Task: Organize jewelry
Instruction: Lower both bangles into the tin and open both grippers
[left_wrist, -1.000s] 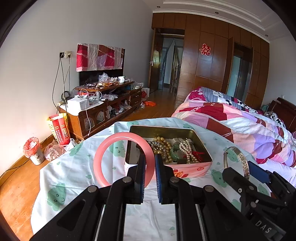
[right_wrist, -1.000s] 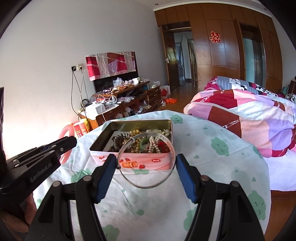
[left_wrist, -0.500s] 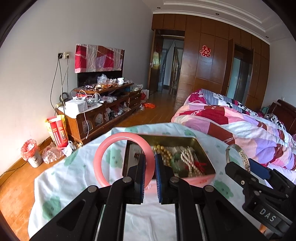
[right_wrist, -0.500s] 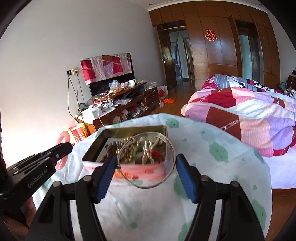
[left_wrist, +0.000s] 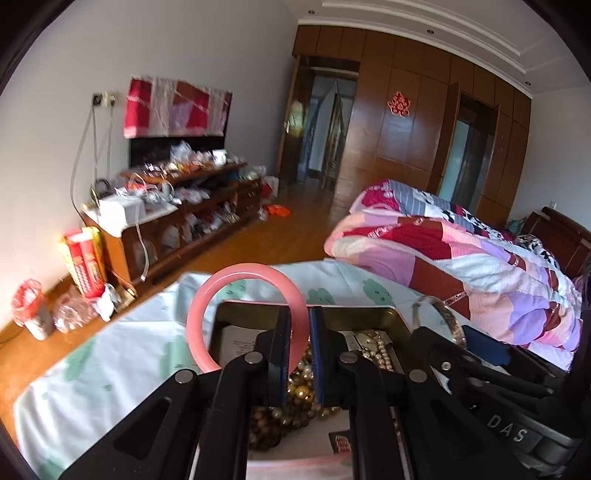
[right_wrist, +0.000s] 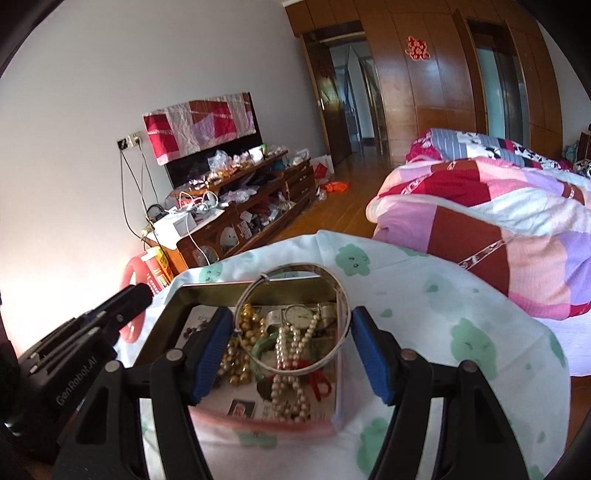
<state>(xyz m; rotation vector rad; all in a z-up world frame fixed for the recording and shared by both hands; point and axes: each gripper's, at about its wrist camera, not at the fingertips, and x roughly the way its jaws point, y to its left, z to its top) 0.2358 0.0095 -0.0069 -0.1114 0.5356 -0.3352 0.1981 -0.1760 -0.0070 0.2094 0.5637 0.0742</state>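
Both bangles moved over tin (right_wrist: 184, 291) | pink bangle (left_wrist: 207, 306) clamped in left jaws

Clothed table (right_wrist: 443, 295) — jewelry tin (right_wrist: 295, 286)

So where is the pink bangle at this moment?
In the left wrist view the pink bangle is held in the shut left gripper, upright above the left part of the tin of jewelry.

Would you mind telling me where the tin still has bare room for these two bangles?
The tin's left end is free: only printed paper shows beside the gold beads. The middle and right are crowded with pearls, a watch and a green bangle.
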